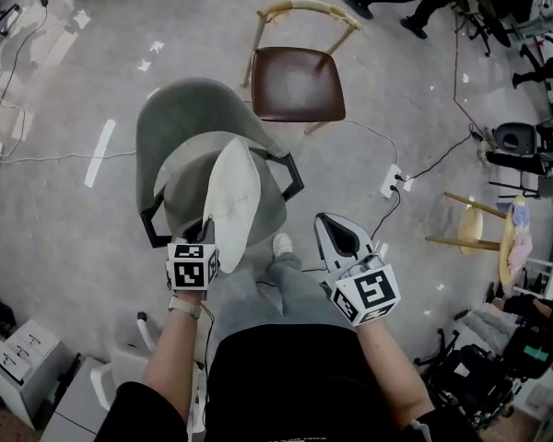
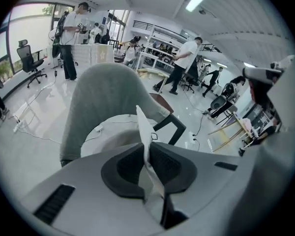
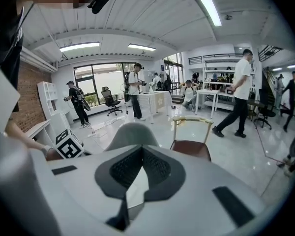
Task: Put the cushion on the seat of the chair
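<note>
Polished grey floor [image 1: 55, 201], grey shell chair [image 1: 180, 118]; left gripper [image 2: 146, 154] pinches white round cushion [image 1: 232, 191] edge-up over its seat, right gripper [image 3: 141, 151] closed, empty.

The head view looks steeply down from above. Both gripper views sit low, facing forward along their jaws. All share the grey chair [image 1: 180, 122], close by.
</note>
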Tool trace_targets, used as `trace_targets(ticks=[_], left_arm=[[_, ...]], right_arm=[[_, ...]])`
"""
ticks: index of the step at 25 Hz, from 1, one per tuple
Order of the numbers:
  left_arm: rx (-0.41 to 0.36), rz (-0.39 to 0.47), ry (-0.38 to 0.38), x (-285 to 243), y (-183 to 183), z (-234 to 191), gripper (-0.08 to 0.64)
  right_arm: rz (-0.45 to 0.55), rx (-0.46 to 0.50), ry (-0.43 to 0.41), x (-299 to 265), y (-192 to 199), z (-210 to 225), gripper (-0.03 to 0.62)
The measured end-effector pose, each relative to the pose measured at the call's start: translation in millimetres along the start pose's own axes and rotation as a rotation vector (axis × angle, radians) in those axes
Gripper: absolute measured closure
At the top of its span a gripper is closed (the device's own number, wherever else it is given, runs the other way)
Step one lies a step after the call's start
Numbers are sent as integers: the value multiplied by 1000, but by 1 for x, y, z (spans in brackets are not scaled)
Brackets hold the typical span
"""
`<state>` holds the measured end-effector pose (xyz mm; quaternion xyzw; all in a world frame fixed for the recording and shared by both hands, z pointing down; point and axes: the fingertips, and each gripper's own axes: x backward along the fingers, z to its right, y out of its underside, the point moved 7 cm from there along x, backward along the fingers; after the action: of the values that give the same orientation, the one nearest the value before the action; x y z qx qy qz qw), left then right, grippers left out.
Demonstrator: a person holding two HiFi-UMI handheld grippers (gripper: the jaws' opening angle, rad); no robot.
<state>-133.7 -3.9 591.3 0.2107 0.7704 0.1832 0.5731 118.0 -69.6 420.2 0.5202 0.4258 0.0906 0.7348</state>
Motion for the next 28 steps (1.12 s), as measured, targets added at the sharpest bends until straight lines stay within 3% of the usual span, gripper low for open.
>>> trace_targets(ticks=[8,17,28], left_arm=[[-115,-61,-117,-18,22,-51,514],[-176,-73,-134,-41,37,-96,515],[-374,-173,-205,-82,41,-122,518]], right_arm=[[-36,15,-57,-37,0,-14,584],[-86,42,-89,-65,15,-33,584],[-131,28,-100,-73,41,-46,584]])
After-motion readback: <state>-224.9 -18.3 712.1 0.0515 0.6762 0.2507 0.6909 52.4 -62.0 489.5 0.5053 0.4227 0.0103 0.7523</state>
